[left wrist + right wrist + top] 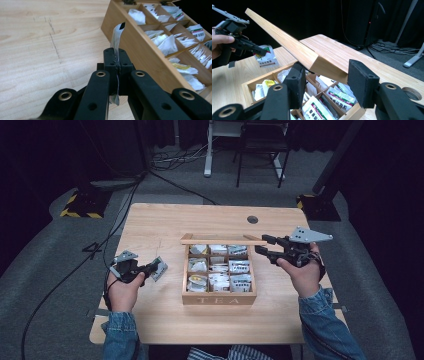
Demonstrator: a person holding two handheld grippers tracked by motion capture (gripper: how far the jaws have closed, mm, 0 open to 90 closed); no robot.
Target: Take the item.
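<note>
High view showed my left tongs [150, 268] clamped tight on a tea sachet [160, 268], lifted clear of the tea box [218, 298] and low over the surface [160, 225] just left of it. My right tongs [324, 82] gripped the edge of the raised lid [287, 43], propping it up. I judged this the take-out step; next I'd set the sachet down on bare wood and release, lid held steady.

The raised lid [222, 239] is standing along the far edge of the tea box [219, 298], blocking any approach from behind, with the right tool [263, 245] sitting at its right end. Bare tabletop [150, 315] is lying open left of the box and in front of it, while the compartments are staying reachable from above.
</note>
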